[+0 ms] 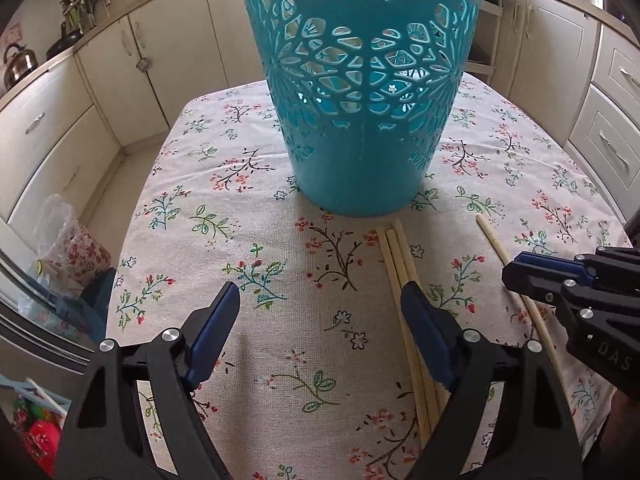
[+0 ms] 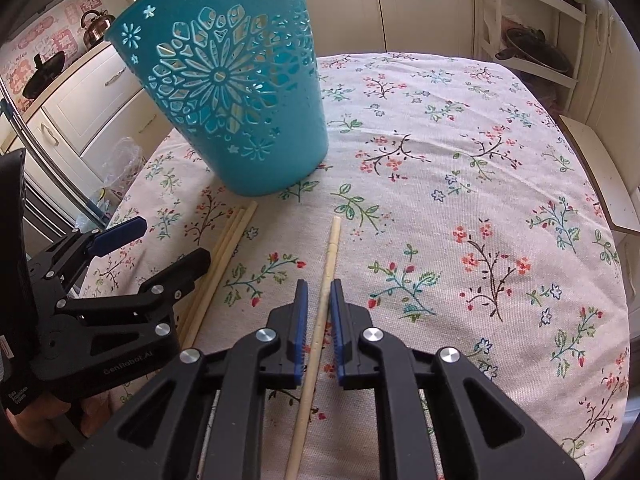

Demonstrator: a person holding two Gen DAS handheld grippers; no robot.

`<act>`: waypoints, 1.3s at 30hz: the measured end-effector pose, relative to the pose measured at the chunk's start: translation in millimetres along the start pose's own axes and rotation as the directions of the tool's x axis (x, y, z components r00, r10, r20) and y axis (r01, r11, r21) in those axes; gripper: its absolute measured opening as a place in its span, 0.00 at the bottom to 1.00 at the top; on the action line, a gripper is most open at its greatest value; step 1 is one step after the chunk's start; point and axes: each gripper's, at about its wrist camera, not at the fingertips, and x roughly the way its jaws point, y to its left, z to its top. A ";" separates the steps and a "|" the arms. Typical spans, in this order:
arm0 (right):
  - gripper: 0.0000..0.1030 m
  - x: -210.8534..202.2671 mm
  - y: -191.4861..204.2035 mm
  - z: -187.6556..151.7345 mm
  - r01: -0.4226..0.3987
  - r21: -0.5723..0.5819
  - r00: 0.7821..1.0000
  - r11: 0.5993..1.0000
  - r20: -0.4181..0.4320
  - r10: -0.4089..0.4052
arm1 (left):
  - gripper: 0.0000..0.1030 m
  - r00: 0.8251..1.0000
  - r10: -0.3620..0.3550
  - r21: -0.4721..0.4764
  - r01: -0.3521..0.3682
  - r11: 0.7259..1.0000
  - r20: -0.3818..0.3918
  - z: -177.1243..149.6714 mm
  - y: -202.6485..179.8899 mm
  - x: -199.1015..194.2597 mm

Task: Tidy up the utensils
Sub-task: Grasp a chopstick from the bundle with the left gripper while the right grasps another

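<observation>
A teal cut-out plastic basket [image 1: 362,92] stands upright on the floral tablecloth; it also shows in the right wrist view [image 2: 236,92]. Three pale wooden chopsticks [image 1: 396,256] lie side by side in front of it, also in the right wrist view [image 2: 228,248]. My left gripper [image 1: 320,296] is open wide and empty, its right finger over these chopsticks. A single chopstick [image 2: 329,256] lies apart to the right, also in the left wrist view [image 1: 490,234]. My right gripper [image 2: 319,290] straddles it with the jaws nearly closed, a small gap on each side.
The table [image 2: 480,160] has a floral cloth and its edges drop off left and right. Cream kitchen cabinets [image 1: 120,80] surround it. A kettle [image 1: 18,62] sits on the left counter. A plastic bag [image 1: 68,240] lies beside the table at left. A shelf rack [image 2: 532,40] stands at the back right.
</observation>
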 end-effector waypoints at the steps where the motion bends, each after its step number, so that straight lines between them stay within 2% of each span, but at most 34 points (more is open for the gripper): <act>1: 0.12 0.0 0.7 -0.5 0.000 0.000 1.000 1.000 0.001 0.000 | 0.77 1.000 -0.001 -0.003 0.001 1.000 -0.002 0.2 0.3 0.9; 4: 0.12 0.1 1.0 -0.9 -0.001 0.004 1.000 1.000 0.002 0.001 | 0.77 1.000 -0.009 -0.008 0.009 1.000 -0.012 2.3 -0.8 3.0; 6: 0.12 0.0 0.5 -0.7 -0.002 0.004 1.000 1.000 0.002 0.002 | 0.72 1.000 -0.008 0.000 0.008 1.000 -0.030 2.5 -3.9 6.3; 10: 0.12 0.2 -0.3 -0.1 -0.005 0.006 1.000 1.000 0.000 0.005 | 0.68 0.999 -0.020 -0.015 0.020 1.000 -0.043 3.4 -5.2 9.1; 12: 0.12 0.1 0.2 -0.1 -0.001 -0.001 1.000 1.000 0.001 0.001 | 0.63 0.998 -0.040 -0.030 0.038 0.999 -0.053 6.2 -4.5 10.9; 14: 0.12 0.2 1.8 -0.7 0.008 -0.010 1.000 1.000 0.004 -0.008 | 0.49 0.997 -0.047 -0.028 0.045 0.999 -0.057 9.7 -6.9 12.4; 15: 0.12 0.3 1.4 -0.4 0.008 -0.009 1.000 1.000 0.006 -0.008 | 0.46 0.997 -0.055 -0.022 0.053 0.998 -0.061 12.9 -9.7 13.4; 17: 0.12 0.7 1.6 -0.3 0.007 0.000 1.000 1.000 0.012 -0.007 | 0.30 0.995 -0.068 -0.017 0.067 0.998 -0.068 17.2 -14.2 15.1; 20: 0.12 1.8 -0.5 0.6 0.003 0.008 1.000 1.000 0.020 -0.003 | 0.11 0.991 -0.108 -0.044 0.105 0.994 -0.083 23.0 -13.5 17.6; 23: 0.12 1.9 1.5 1.0 0.010 -0.008 1.000 1.000 0.017 -0.010 | 0.10 0.985 -0.138 -0.068 0.131 0.989 -0.107 24.2 -11.1 18.6; 26: 0.12 2.7 2.0 1.6 0.011 -0.007 1.000 1.000 0.019 -0.011 | 0.10 0.984 -0.128 -0.062 0.121 0.991 -0.124 26.0 -12.8 20.2; 28: 0.12 2.6 1.6 1.3 0.006 -0.004 1.000 1.000 0.021 -0.006 | 0.09 0.988 -0.106 -0.039 0.102 0.994 -0.116 26.2 -16.5 21.1; 29: 0.12 2.4 0.9 1.5 0.003 -0.003 1.000 1.000 0.020 -0.003 | 0.05 0.989 -0.098 -0.033 0.095 0.995 -0.111 26.1 -17.2 21.2; 31: 0.12 2.1 0.8 1.4 0.000 -0.001 1.000 1.000 0.021 0.000 | 0.05 0.989 -0.103 -0.036 0.100 0.994 -0.105 24.8 -17.3 20.6; 39: 0.12 1.4 0.5 0.2 0.007 -0.007 1.000 1.000 0.029 -0.006 | 0.04 0.995 -0.077 -0.018 0.076 0.997 -0.069 14.3 -16.5 10.3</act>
